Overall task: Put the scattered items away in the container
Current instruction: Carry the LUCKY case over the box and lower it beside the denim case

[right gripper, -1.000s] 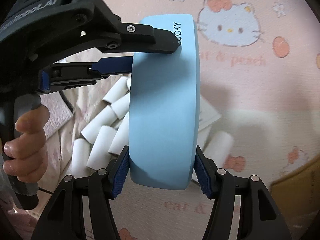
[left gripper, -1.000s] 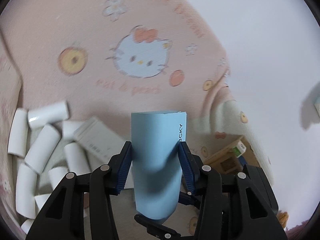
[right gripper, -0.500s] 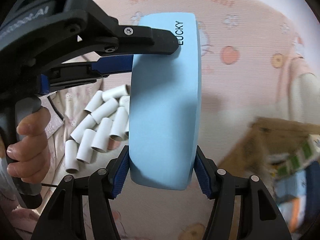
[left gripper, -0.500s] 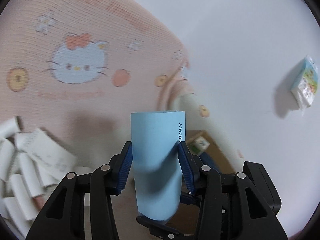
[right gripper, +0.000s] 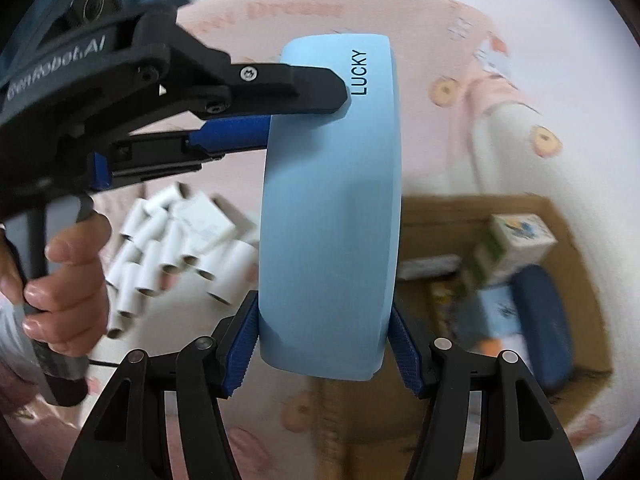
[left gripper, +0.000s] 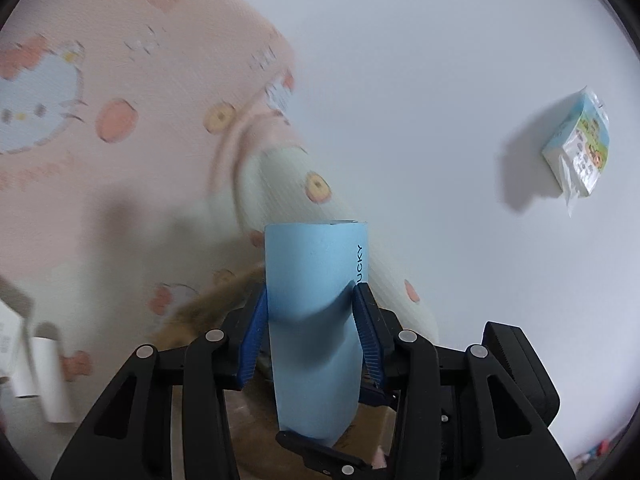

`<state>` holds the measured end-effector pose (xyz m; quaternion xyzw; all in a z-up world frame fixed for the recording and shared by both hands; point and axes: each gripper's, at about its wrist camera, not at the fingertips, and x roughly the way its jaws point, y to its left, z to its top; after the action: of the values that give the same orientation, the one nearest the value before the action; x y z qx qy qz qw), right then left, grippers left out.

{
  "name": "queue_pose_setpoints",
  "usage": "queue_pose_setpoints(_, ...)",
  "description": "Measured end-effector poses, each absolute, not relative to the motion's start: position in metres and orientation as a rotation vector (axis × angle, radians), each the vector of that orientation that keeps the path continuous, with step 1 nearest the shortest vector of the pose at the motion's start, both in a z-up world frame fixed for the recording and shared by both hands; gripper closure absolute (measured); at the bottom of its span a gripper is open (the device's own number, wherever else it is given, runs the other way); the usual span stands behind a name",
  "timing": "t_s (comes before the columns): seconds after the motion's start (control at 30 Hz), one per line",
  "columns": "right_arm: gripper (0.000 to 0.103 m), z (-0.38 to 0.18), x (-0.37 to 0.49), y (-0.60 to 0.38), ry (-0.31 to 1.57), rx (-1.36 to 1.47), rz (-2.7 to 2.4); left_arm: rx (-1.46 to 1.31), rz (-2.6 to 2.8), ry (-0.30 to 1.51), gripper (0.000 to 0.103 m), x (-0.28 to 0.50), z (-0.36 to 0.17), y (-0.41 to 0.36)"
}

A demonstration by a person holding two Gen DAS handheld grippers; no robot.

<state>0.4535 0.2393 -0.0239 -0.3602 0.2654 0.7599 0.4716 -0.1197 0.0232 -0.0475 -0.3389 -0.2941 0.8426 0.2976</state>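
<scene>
Both grippers hold one light blue case printed "LUCKY" (right gripper: 332,208) in the air. My right gripper (right gripper: 322,344) is shut on its near end. My left gripper (left gripper: 312,312) is shut on its far end; in the right wrist view its fingers (right gripper: 288,88) clamp the case from the left. The case (left gripper: 312,320) fills the lower middle of the left wrist view. An open cardboard box (right gripper: 472,216) sits at the right, with a dark blue case (right gripper: 544,324) and cartons (right gripper: 516,240) inside. The box's brown edge (left gripper: 224,292) shows behind the case.
A pile of white paper tubes (right gripper: 160,256) and a white box (right gripper: 204,224) lie on the pink Hello Kitty bedding (right gripper: 440,40) at the left. One tube (left gripper: 48,380) shows at the left edge. A small tissue pack (left gripper: 580,148) lies on the white surface at the right.
Both grippers have carried the blue case to the right, away from the tube pile. The cardboard box has come further into view beneath and beside it.
</scene>
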Motion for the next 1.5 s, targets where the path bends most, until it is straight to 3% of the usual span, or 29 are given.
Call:
queue_pose_setpoints(0.6,0.044,-0.05,0.576,0.277,0.788,-1.076,1.722,-1.152,1.973,-0.746,0.056,-0.197,-0.086,0.158)
queue_pose_setpoints(1.03,0.044,-0.094,0.607,0.311,0.973,-1.391,1.709,-1.37,1.89,-0.696,0.056,-0.217,-0.133,0.192)
queue_pose_setpoints(1.5,0.045,-0.101,0.621,0.324,0.933,-1.531,1.664,-1.628,1.843,-0.812,0.056,-0.225,-0.182,0.192)
